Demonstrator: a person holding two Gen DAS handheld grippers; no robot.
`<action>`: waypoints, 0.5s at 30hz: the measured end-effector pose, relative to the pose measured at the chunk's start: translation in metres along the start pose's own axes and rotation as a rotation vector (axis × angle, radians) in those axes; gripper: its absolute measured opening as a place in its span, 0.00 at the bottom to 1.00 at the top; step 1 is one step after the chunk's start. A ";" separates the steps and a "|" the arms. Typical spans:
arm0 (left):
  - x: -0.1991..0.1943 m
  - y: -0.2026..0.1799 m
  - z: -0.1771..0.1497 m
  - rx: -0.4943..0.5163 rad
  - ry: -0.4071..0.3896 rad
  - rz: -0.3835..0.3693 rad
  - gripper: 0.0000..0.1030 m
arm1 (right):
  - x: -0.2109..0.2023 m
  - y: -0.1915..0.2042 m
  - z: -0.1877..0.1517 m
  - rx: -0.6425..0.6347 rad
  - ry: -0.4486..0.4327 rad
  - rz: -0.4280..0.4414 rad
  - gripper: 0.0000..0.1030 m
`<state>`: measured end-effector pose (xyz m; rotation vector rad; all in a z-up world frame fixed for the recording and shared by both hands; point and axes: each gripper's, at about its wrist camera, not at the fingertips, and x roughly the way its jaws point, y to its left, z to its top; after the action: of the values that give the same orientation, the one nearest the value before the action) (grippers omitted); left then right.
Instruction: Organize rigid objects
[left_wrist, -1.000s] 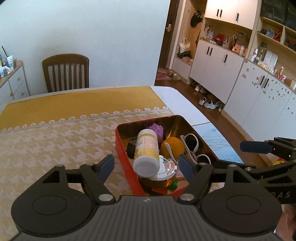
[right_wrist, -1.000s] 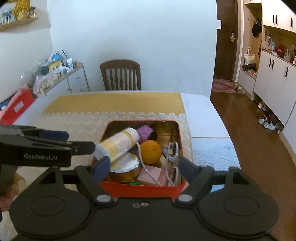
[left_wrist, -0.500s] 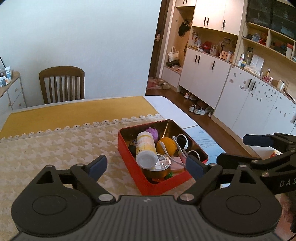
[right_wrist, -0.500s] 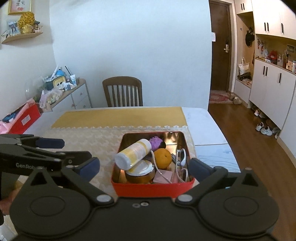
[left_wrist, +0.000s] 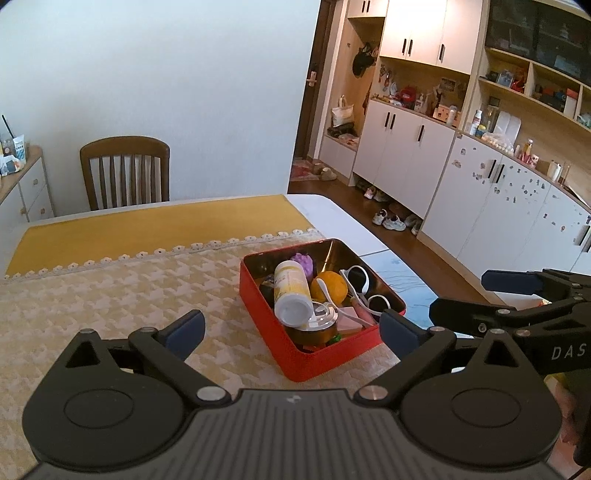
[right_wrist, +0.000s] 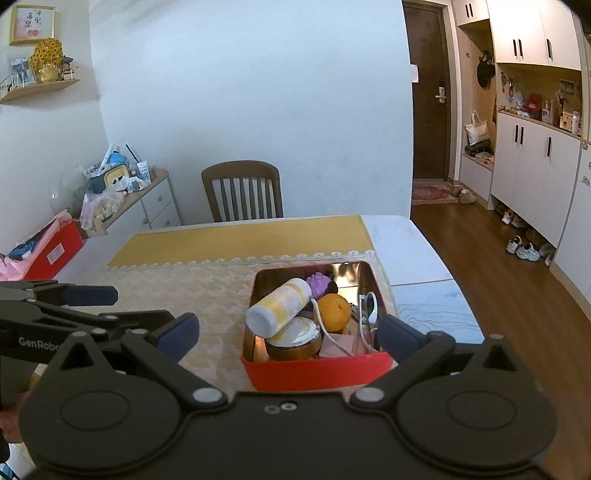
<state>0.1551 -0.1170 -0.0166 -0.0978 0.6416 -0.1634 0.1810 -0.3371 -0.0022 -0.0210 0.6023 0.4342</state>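
Standing back from the red tin (left_wrist: 325, 354) at lower centre, left gripper (left_wrist: 291, 328) and right gripper (right_wrist: 288, 332) have just spread wide, empty; bottle (right_wrist: 279, 312), orange (right_wrist: 334, 312) and sunglasses (left_wrist: 360, 286) lie packed inside, so tidying looks finished.

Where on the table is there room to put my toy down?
Bare patches: the cream patterned cloth left of the red metal tin, and the yellow cloth strip between the lace edge and the wooden chair. The tin is crowded, with a white bottle lying on top.
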 end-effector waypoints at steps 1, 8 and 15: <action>-0.001 0.000 0.000 0.000 -0.002 -0.002 0.98 | -0.001 0.001 0.000 0.002 0.000 -0.001 1.00; -0.008 0.001 0.000 0.007 -0.015 0.002 0.98 | -0.006 0.004 -0.001 0.004 -0.006 -0.005 1.00; -0.009 0.003 0.001 0.000 -0.019 0.003 0.98 | -0.005 0.004 -0.003 0.010 -0.002 -0.008 1.00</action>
<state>0.1492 -0.1126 -0.0111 -0.0984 0.6228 -0.1595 0.1744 -0.3360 -0.0014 -0.0131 0.6026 0.4231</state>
